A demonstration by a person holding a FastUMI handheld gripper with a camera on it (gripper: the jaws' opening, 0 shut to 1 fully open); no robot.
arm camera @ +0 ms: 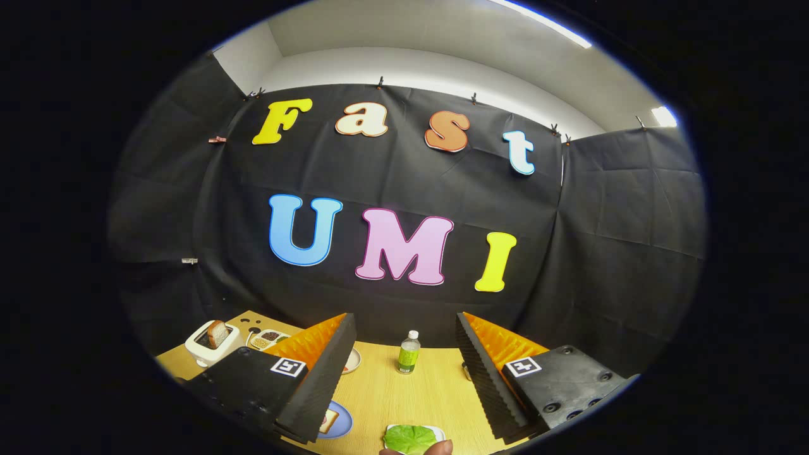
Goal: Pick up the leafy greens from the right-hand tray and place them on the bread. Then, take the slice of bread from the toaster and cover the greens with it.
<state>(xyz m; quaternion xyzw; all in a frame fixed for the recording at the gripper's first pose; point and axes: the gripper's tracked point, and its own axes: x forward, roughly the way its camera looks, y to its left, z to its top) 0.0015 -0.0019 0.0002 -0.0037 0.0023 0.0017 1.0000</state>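
My gripper (404, 373) is open, held well above the wooden table (404, 398), with nothing between its fingers. Below and between the fingers, a leafy green (409, 438) lies on a small white tray (437, 432). A blue plate (341, 422) with a slice of bread (328, 419) peeks out from behind the left finger (319, 373). Far off to the left, a white toaster (205, 347) holds a brown bread slice (217, 333) standing up in its slot.
A green bottle with a white cap (408, 354) stands at the far middle of the table. A compartment tray with foods (265, 338) lies beside the toaster. A small dish (351, 361) sits behind the left finger. A fingertip (439, 448) shows near the greens.
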